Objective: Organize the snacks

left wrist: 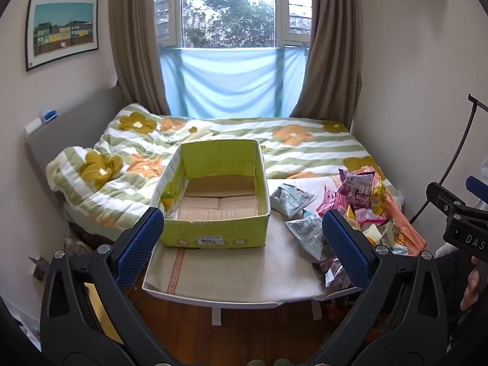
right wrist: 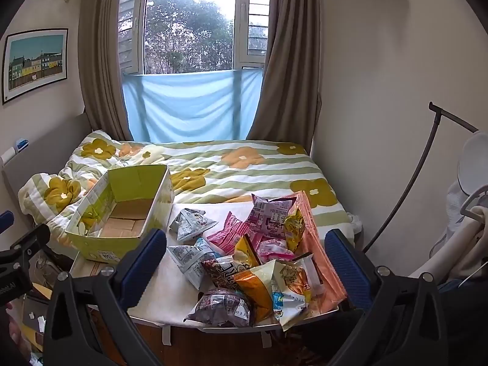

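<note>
On the left of the small white table (left wrist: 244,277) sits an empty green cardboard box (left wrist: 213,201), its open top up and its label end facing the cameras; the left gripper (left wrist: 244,244) hangs just short of it with jaws spread wide and nothing between them, so the box's near wall fills the gap between the two blue pads. To the right of the box lies the heap of snack packets (right wrist: 259,253): two grey triangular packs (right wrist: 190,222) nearest the box, then pink, purple, yellow and orange bags piled toward the table's right edge, with one dark purple bag (right wrist: 222,305) at the front lip. The right gripper (right wrist: 247,262) hovers above this heap, likewise fully released and holding nothing, the pile lying between and beyond its pads without touching them. The table stands against a bed with a green-striped flowered quilt (left wrist: 305,149). Behind it are brown curtains (left wrist: 137,45), a window (left wrist: 228,9) with a blue cloth (left wrist: 231,82) across its lower part, and a framed picture (left wrist: 62,30) on the left wall.
</note>
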